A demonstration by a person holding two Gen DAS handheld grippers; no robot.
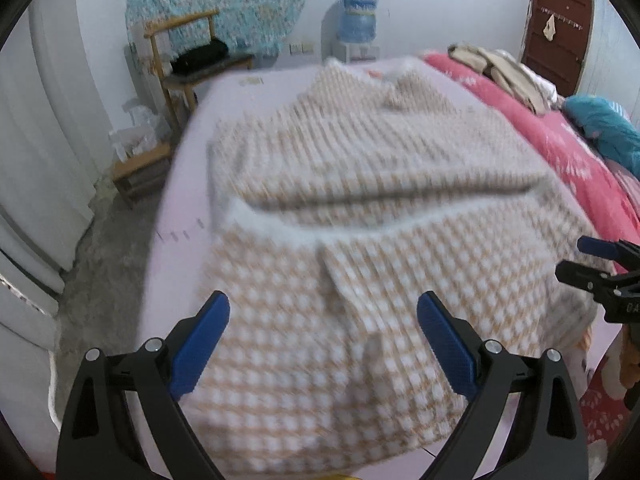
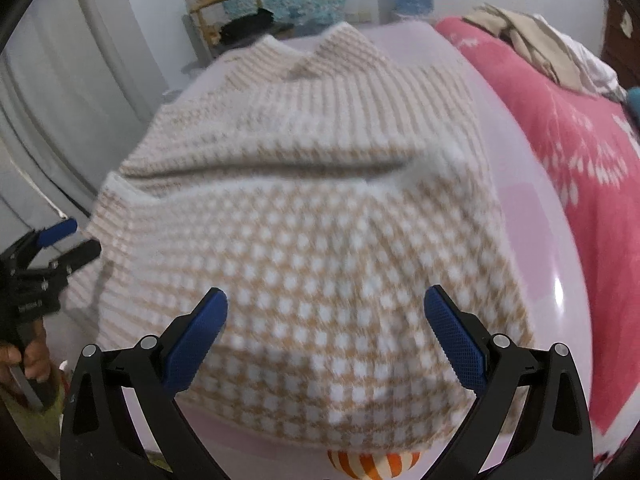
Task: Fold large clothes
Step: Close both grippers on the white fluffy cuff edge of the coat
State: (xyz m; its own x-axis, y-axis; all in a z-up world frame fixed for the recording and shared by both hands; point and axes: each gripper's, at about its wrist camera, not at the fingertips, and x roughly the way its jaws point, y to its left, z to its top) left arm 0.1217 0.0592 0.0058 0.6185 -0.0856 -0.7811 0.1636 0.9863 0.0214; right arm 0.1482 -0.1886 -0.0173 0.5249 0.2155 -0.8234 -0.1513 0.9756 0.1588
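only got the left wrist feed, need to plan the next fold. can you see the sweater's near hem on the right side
Observer: Yes. In the right wrist view the sweater has its near hem lying flat on the pale sheet.
Operator: right gripper holding anything
Observer: No, the right gripper is open above the cloth.
Operator: anything under the near edge
Observer: An orange and white striped thing shows just below the hem.

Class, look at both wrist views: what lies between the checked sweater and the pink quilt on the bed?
A bare strip of lilac bedsheet separates the checked sweater from the pink quilt, clearest in the right wrist view.
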